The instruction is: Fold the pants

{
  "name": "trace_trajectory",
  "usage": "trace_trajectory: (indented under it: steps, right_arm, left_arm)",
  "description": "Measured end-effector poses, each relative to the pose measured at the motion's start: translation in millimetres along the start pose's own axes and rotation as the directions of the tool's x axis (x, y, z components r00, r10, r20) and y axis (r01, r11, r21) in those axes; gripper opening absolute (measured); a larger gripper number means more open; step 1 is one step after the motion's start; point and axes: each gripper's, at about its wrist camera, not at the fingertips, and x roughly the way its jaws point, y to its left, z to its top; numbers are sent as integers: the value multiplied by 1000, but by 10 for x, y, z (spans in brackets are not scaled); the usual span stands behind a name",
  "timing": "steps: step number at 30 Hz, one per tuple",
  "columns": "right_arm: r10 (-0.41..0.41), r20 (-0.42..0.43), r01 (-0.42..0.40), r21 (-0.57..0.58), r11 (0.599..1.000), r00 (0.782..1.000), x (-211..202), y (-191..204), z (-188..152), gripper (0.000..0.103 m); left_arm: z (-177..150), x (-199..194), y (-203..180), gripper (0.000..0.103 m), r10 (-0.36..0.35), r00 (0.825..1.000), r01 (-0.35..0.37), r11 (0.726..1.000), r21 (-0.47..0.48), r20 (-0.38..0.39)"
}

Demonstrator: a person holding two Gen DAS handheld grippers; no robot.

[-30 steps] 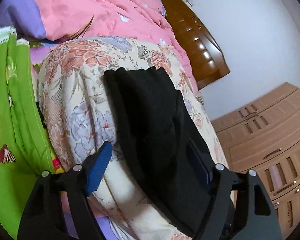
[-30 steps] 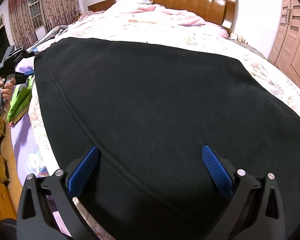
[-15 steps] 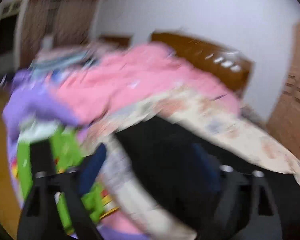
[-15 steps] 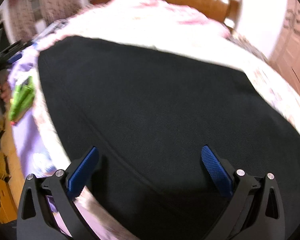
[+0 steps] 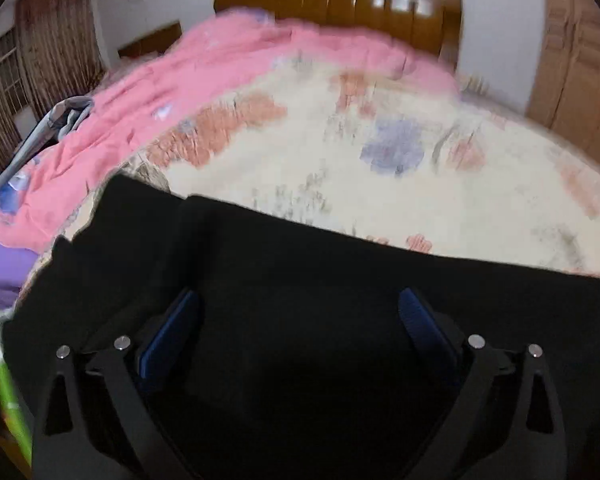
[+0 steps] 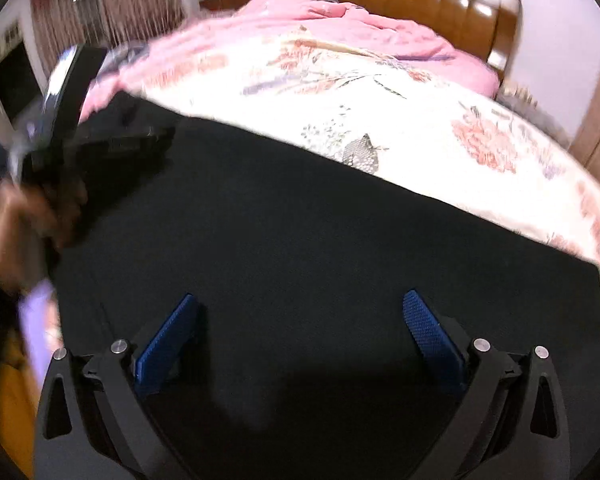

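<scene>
The black pants (image 5: 300,280) lie flat on the floral bedspread (image 5: 380,168), filling the lower half of both views (image 6: 300,240). My left gripper (image 5: 298,320) is open, its blue pads spread wide just above the pants near their left end. My right gripper (image 6: 300,322) is open and empty above the pants further right. The left gripper and the hand holding it show blurred at the left of the right wrist view (image 6: 56,128), over the pants' left end.
A pink quilt (image 5: 180,80) is bunched at the far side of the bed by the wooden headboard (image 6: 420,0). A wooden wardrobe (image 5: 572,60) stands at the right. Purple and green cloth (image 5: 0,272) lies at the bed's left edge.
My left gripper has swung from a side-on pose beside the bed to level over the pants' left end. My right gripper has moved forward and slightly lower over the pants. Both stay open.
</scene>
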Motion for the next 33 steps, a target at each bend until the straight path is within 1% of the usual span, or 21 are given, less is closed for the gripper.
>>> trace_trajectory:
  steps: [1, 3, 8, 10, 14, 16, 17, 19, 20, 21, 23, 24, 25, 26, 27, 28, 29, 30, 31, 32, 33]
  right_arm:
    - [15, 2, -15, 9, 1000, 1000, -5, -19, 1, 99]
    - [17, 3, -17, 9, 1000, 1000, -14, -6, 13, 99]
    - [-20, -6, 20, -20, 1000, 1000, -20, 75, 16, 99]
    - [-16, -4, 16, -18, 1000, 1000, -30, 90, 14, 99]
    - [1, 0, -1, -5, 1000, 1000, 19, -30, -43, 99]
    - [-4, 2, 4, -6, 1000, 1000, -10, -16, -35, 99]
    - [-7, 17, 7, -8, 1000, 1000, -39, -18, 11, 99]
    - [-46, 66, 47, -22, 999, 997, -90, -52, 125, 99]
    - [-67, 77, 69, -26, 997, 995, -84, -80, 180, 99]
    - [-104, 72, 106, -23, 994, 992, -38, -162, 264, 99]
    - [-154, 1, 154, 1, 988, 988, 153, -367, 368, 99]
    - [-125, -35, 126, 33, 991, 992, 293, -542, 394, 99]
    - [-79, -2, 79, 60, 995, 997, 292, -636, 403, 99]
    - [-47, -19, 49, 91, 995, 999, 318, -708, 423, 99]
    - [-55, 11, 53, 116, 992, 998, 281, -748, 445, 98]
    - [-97, 46, 89, 160, 983, 994, 236, -788, 435, 98]
    - [-164, 67, 147, 209, 967, 984, 177, -827, 408, 98]
    - [-188, 78, 166, 232, 958, 979, 146, -858, 393, 98]
    - [-178, 91, 150, 254, 956, 980, 118, -892, 373, 98]
    - [-149, 87, 120, 274, 954, 985, 129, -940, 363, 98]
    - [-140, 70, 115, 283, 952, 988, 165, -972, 369, 98]
  left_arm:
    - [-18, -65, 14, 100, 4, 1000, -4, 1000, -3, 29]
    - [-52, -35, -25, 100, 32, 999, -32, 999, 30, 19]
    - [-54, -26, -41, 100, 31, 999, -31, 999, 34, 17]
    - [-44, -48, -38, 101, 28, 999, -29, 999, 31, 15]
    - [-24, -41, -83, 101, 36, 999, -36, 999, 40, 9]
    - [-14, -26, -78, 101, 34, 999, -34, 999, 38, 8]
    - [-14, -21, -75, 101, 34, 999, -34, 999, 38, 7]
    - [-13, -14, -77, 101, 35, 999, -35, 999, 39, 7]
    - [-14, -14, -77, 101, 35, 999, -35, 999, 38, 7]
    - [-15, -15, -78, 101, 35, 999, -35, 999, 38, 7]
    - [-14, -15, -80, 101, 36, 999, -36, 999, 38, 7]
    - [-15, -16, -79, 101, 36, 999, -36, 999, 38, 8]
    - [-11, -7, -77, 101, 36, 999, -37, 999, 38, 8]
    - [-7, -6, -76, 101, 35, 999, -36, 999, 37, 8]
    - [-8, -9, -77, 101, 34, 999, -34, 999, 38, 8]
    - [-14, -13, -79, 102, 37, 999, -37, 999, 39, 8]
    - [-12, -10, -79, 102, 38, 999, -39, 998, 41, 9]
    - [-15, -13, -77, 102, 36, 999, -37, 999, 39, 9]
    - [-16, -10, -79, 102, 37, 999, -38, 998, 40, 10]
    - [-13, -2, -81, 102, 39, 999, -39, 998, 41, 10]
    - [-12, 5, -80, 102, 39, 999, -39, 998, 42, 9]
